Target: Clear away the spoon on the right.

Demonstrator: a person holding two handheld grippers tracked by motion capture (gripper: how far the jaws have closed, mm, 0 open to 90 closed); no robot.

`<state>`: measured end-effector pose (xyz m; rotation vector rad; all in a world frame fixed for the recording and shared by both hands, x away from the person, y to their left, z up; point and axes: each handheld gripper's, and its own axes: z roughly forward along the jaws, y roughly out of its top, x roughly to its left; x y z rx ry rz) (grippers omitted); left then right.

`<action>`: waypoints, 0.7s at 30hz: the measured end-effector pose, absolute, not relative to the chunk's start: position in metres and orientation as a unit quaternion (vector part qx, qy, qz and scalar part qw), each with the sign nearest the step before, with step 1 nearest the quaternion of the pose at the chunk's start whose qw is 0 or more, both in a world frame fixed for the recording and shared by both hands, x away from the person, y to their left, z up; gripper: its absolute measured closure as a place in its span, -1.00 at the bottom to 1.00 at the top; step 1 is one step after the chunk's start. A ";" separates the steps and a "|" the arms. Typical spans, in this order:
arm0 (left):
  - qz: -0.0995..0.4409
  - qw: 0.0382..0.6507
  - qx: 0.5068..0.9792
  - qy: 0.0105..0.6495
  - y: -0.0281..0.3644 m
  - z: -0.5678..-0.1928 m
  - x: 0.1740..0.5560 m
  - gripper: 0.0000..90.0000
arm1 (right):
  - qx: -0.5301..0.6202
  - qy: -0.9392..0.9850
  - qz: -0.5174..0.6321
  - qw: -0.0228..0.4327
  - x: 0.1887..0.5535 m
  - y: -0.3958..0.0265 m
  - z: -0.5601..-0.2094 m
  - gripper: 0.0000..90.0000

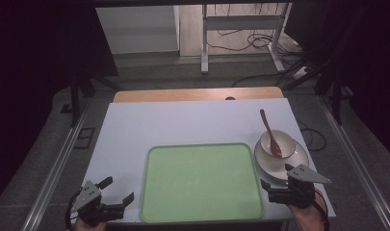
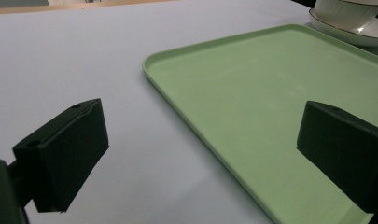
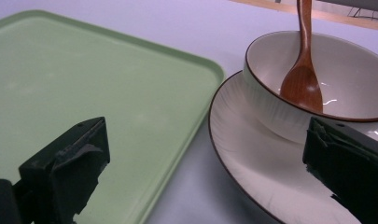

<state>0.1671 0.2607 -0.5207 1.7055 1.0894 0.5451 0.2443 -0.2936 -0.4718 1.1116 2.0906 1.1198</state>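
Right gripper [image 1: 278, 186]: being held with jaws spread, straddling the near rim of the plate [image 1: 298, 156], apparently not touching.
Bowl [image 1: 285, 141]: being carried on the plate, wooden spoon [image 1: 270, 135] leaning inside.
Left gripper [image 1: 116, 190]: being held with jaws spread, empty, beside the green tray [image 1: 201, 182].

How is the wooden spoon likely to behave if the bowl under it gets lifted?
The spoon only leans loose in the bowl, handle past the rim, so it may slide or tip out. It looks stiff and light. The glossy bowl probably gives it little grip.
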 end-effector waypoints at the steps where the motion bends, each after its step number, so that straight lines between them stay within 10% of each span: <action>1: 0.225 0.499 0.705 0.451 0.261 -0.521 0.167 -0.96 | 0.410 0.771 0.412 0.259 0.245 -0.293 -0.471 -0.98; 21: 0.223 0.497 0.707 0.452 0.260 -0.522 0.168 -0.96 | 0.410 0.768 0.423 0.251 0.266 -0.293 -0.461 -0.96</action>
